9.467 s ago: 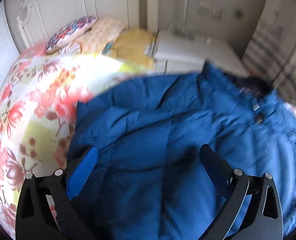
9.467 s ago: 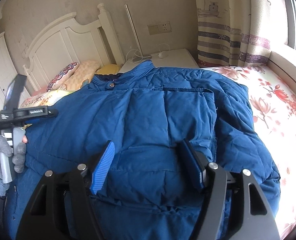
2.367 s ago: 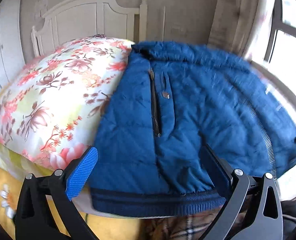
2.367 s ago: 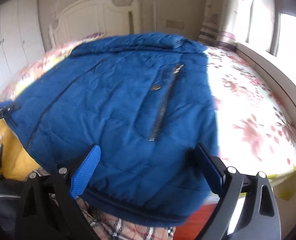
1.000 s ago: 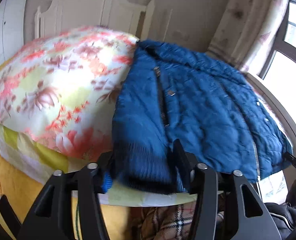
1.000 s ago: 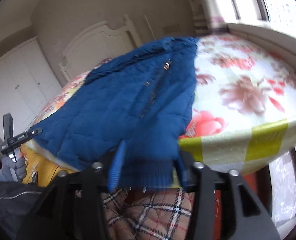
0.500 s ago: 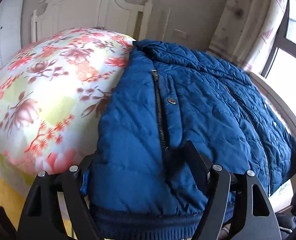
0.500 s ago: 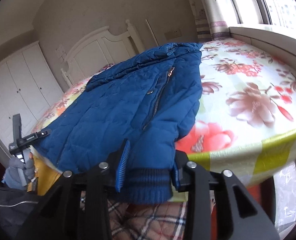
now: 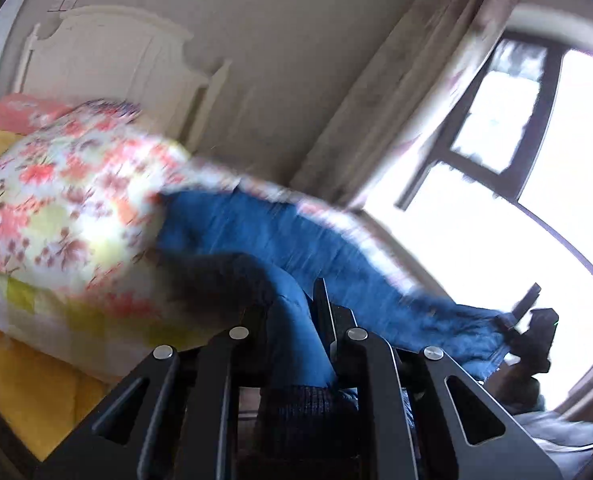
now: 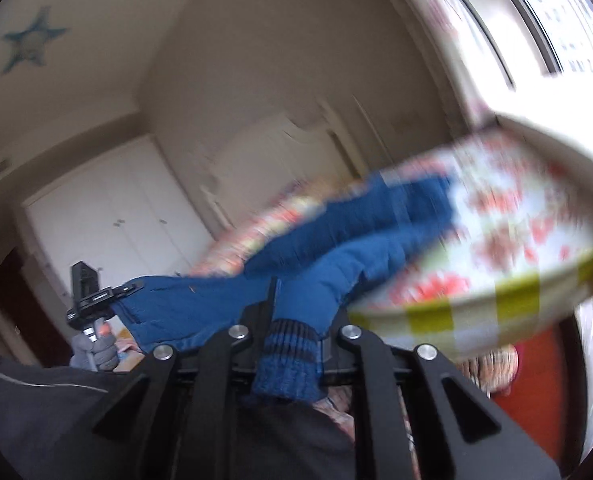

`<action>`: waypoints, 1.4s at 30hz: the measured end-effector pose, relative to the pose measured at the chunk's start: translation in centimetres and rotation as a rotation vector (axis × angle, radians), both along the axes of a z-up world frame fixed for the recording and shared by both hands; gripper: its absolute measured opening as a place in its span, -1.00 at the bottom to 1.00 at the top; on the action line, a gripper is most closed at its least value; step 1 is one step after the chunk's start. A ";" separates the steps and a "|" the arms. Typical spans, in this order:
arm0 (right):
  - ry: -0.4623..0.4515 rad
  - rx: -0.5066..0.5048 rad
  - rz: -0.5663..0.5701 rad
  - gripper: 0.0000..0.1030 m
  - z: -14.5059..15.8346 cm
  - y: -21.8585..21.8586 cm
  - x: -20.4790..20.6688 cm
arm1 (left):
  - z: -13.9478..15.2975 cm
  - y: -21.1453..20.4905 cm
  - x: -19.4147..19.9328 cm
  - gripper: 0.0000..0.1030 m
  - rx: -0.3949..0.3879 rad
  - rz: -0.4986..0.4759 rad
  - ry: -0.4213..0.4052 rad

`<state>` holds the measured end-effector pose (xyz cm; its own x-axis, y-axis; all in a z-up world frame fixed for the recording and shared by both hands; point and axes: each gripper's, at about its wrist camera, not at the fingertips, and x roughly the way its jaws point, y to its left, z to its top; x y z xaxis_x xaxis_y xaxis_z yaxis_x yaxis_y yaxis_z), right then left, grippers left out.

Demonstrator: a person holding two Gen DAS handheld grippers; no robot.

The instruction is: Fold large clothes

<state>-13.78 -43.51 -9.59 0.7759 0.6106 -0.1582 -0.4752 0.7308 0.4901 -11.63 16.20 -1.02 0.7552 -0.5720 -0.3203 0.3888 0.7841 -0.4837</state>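
left wrist view: we are pinching the blue jacket in the left gripper, whose jaws have just been closing on its ribbed hem. the right gripper is clamping the hem's other corner. the rest of the jacket is trailing onto the floral bed beyond. we are judging this the lift before a fold; next we are needing to carry both corners toward the far collar evenly.
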 end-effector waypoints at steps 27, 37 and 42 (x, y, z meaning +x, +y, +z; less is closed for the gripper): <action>0.337 0.081 -0.309 0.46 -3.9 -4.1 33.6 | -8.9 2.7 36.2 -0.57 -0.300 0.004 0.642; 0.424 0.002 -0.317 0.46 -8.1 -3.8 34.3 | -10.2 4.8 34.7 -0.57 -0.379 0.091 0.742; 0.451 -0.023 -0.312 0.46 -8.9 -3.4 34.6 | -6.7 4.8 32.4 -0.57 -0.290 0.074 0.582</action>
<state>20.85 -46.96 -18.47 0.7717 0.3544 -0.5281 0.0198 0.8166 0.5769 20.75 21.02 -7.70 0.5458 -0.6500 -0.5288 -0.0504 0.6045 -0.7950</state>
